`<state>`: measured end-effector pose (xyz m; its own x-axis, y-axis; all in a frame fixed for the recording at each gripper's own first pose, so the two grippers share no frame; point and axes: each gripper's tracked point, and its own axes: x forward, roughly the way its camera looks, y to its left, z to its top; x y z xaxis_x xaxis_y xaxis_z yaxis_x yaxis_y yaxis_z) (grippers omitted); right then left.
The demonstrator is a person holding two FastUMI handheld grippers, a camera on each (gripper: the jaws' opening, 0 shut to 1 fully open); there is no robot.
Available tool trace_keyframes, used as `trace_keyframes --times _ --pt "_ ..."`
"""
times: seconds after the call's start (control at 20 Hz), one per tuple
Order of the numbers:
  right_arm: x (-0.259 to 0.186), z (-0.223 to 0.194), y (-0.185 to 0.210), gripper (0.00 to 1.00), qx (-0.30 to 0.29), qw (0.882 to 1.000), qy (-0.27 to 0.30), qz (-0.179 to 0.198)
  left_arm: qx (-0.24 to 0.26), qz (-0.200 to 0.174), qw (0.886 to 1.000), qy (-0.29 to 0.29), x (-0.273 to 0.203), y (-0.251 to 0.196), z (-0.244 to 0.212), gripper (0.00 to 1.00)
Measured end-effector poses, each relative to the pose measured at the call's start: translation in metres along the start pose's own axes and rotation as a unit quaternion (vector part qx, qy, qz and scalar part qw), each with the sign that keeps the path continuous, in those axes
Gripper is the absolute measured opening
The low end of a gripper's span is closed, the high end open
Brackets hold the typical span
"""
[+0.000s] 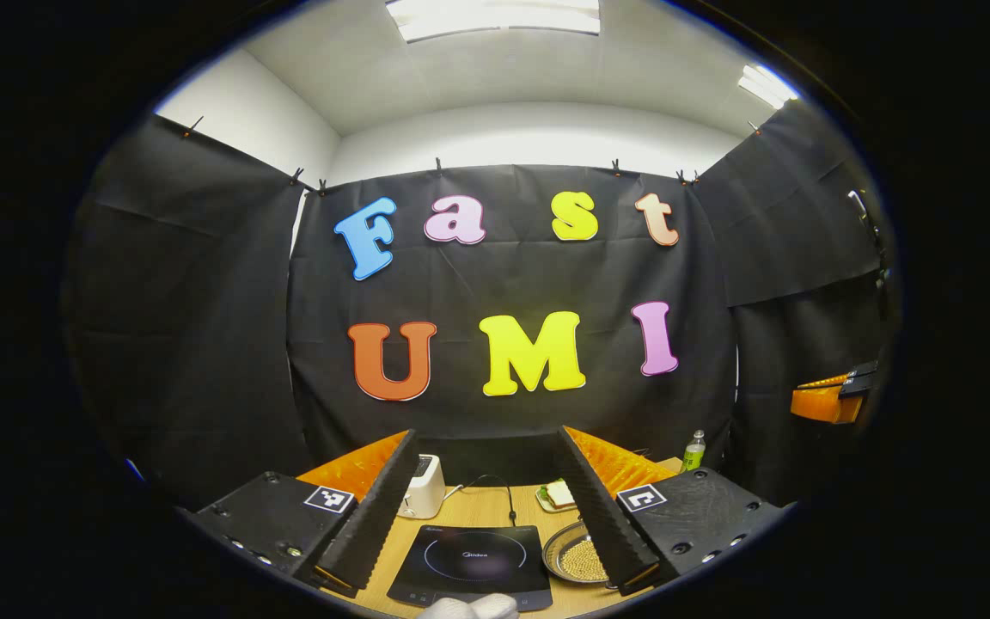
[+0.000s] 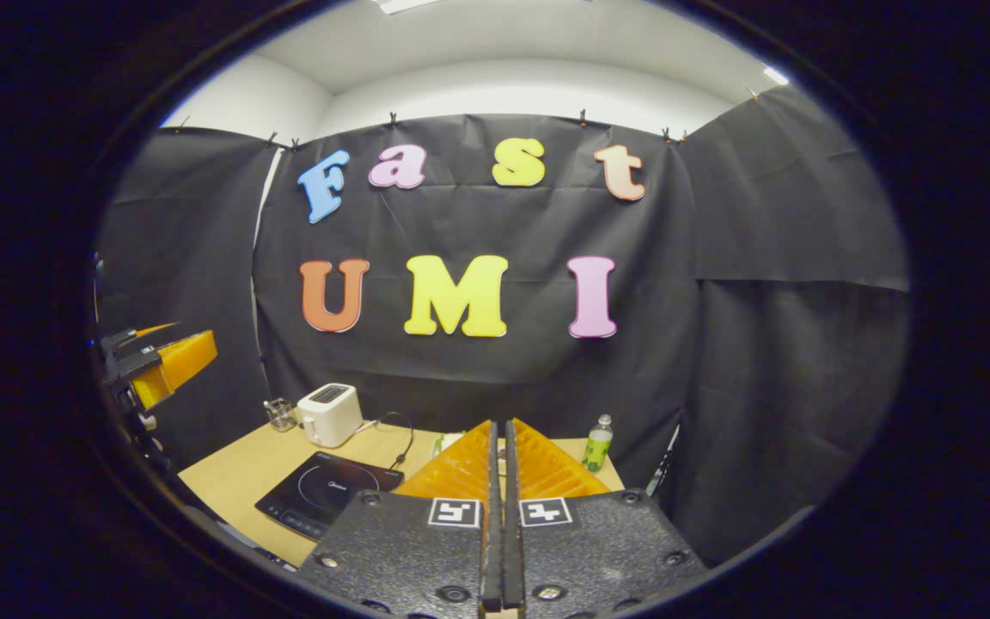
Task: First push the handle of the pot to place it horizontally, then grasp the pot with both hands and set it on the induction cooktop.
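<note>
In the left gripper view, the black induction cooktop (image 1: 469, 563) lies on the wooden table, framed between my left gripper's (image 1: 488, 432) wide-open fingers. Just right of the cooktop sits the metal pot (image 1: 577, 557) with golden grains inside, partly hidden behind one finger; its handle is out of sight. My right gripper (image 2: 499, 427) is held above the table with its fingers pressed together and nothing between them. The right gripper view shows the cooktop (image 2: 329, 494) low on the left. Each gripper appears at the edge of the other's view: the right gripper (image 1: 821, 400) and the left gripper (image 2: 173, 357).
A white toaster (image 1: 422, 486) stands behind the cooktop, its cord running past. A plate with a sandwich (image 1: 557, 496) and a green bottle (image 1: 694, 451) sit at the back right. A glass (image 2: 280, 414) stands left of the toaster (image 2: 329, 414). A gloved hand (image 1: 469, 608) shows at the bottom edge.
</note>
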<state>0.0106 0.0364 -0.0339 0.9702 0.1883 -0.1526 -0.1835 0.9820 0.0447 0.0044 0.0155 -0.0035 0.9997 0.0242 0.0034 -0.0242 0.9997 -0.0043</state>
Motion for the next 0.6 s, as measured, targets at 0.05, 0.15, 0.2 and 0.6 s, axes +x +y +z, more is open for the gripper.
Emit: trace_keyframes --times 0.05,0.15,0.2,0.6 --pt "-0.002 -0.006 0.006 0.02 0.002 1.000 0.010 0.011 -0.001 0.000 1.000 0.000 0.002 0.000 0.001 0.95" --pt "0.004 -0.013 0.009 0.00 0.003 1.000 0.021 0.016 -0.001 0.001 1.000 0.000 0.001 0.001 -0.001 0.95" --pt "0.007 -0.017 0.013 0.00 0.004 0.999 0.028 0.022 -0.001 0.002 1.000 0.001 0.001 0.002 -0.002 0.95" --pt "0.036 -0.081 0.075 0.04 0.007 0.991 0.104 0.086 -0.002 0.010 1.000 0.004 -0.002 0.010 -0.006 0.95"
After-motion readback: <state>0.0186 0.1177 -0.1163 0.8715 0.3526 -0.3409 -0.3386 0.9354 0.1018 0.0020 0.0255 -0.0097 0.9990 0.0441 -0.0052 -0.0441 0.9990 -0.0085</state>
